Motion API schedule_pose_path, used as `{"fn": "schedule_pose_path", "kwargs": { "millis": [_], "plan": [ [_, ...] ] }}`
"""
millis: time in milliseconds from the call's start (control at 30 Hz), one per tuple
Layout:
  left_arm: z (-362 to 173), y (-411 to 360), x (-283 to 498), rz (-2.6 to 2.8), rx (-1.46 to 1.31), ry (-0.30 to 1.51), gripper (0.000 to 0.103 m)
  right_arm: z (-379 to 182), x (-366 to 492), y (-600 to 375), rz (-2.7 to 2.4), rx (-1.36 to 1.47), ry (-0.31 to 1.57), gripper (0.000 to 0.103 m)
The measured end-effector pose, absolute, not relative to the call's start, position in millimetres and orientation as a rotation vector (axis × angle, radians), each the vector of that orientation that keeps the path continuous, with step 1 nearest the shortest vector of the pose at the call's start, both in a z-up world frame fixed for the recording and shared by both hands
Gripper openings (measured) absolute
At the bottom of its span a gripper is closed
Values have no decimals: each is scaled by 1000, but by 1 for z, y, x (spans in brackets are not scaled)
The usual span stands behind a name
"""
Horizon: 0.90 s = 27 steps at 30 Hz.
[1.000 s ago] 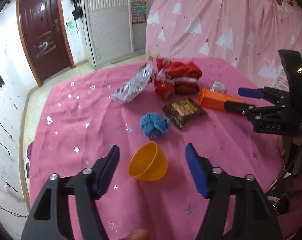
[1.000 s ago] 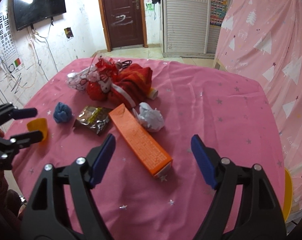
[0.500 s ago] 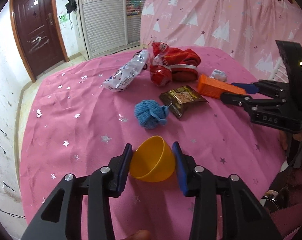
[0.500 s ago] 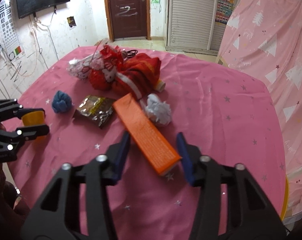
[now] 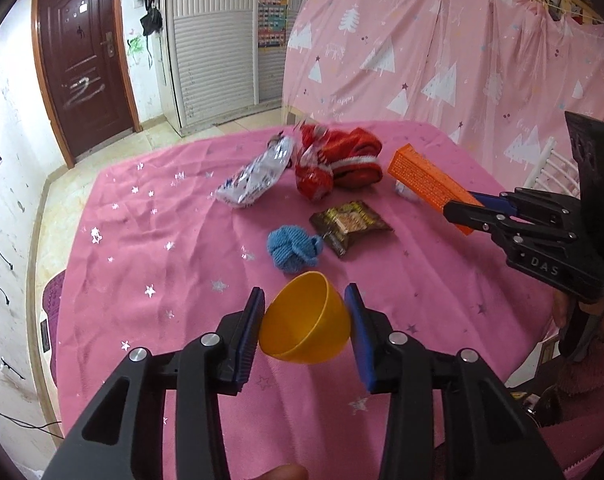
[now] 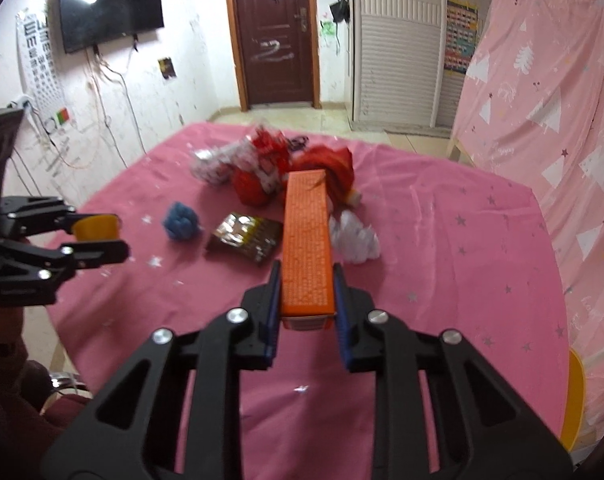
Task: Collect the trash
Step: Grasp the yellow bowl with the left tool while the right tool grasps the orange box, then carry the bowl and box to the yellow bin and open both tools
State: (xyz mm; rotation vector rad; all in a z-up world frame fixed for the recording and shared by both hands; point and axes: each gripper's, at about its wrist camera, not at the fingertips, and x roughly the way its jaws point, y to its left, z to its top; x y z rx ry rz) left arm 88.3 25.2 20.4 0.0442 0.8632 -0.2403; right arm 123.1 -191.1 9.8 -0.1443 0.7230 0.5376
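My left gripper [image 5: 305,330] is shut on a yellow plastic bowl [image 5: 305,324] and holds it off the pink tablecloth [image 5: 150,248]. My right gripper [image 6: 306,300] is shut on the near end of a long orange box [image 6: 305,236], lifted and pointing away; the box also shows in the left wrist view [image 5: 425,182]. On the cloth lie a blue knitted ball [image 5: 292,249], a brown snack packet [image 5: 349,226], a silver-white wrapper [image 5: 256,180], a red bag [image 5: 333,164] and crumpled white paper [image 6: 353,236].
The table [image 6: 481,280] stands beside a pink curtain with white trees [image 5: 441,52]. A dark door [image 6: 276,32] and a wall television [image 6: 110,2] are behind. A yellow chair edge [image 6: 575,400] shows at the table's right.
Both grippers have closed, the left on the yellow bowl and the right on the orange box. Both things are now lifted off the cloth.
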Motion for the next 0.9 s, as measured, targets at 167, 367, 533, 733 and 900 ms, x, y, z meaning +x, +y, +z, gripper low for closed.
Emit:
{"fn": "schedule_pose_path", "kwargs": {
  "millis": [167, 367, 533, 733, 900],
  "plan": [
    [40, 12, 88, -257, 46, 825, 35, 22, 115, -202, 528, -126, 680, 22],
    [56, -17, 89, -291, 85, 788, 35, 28, 112, -235, 474, -71, 652, 22],
    [66, -47, 91, -335, 117, 769, 35, 32, 108, -272, 409, -23, 626, 22],
    [73, -80, 96, -390, 145, 759, 35, 34, 102, -320, 319, 36, 600, 22],
    [81, -115, 100, -436, 176, 733, 35, 36, 96, -357, 230, 62, 581, 22]
  ]
}}
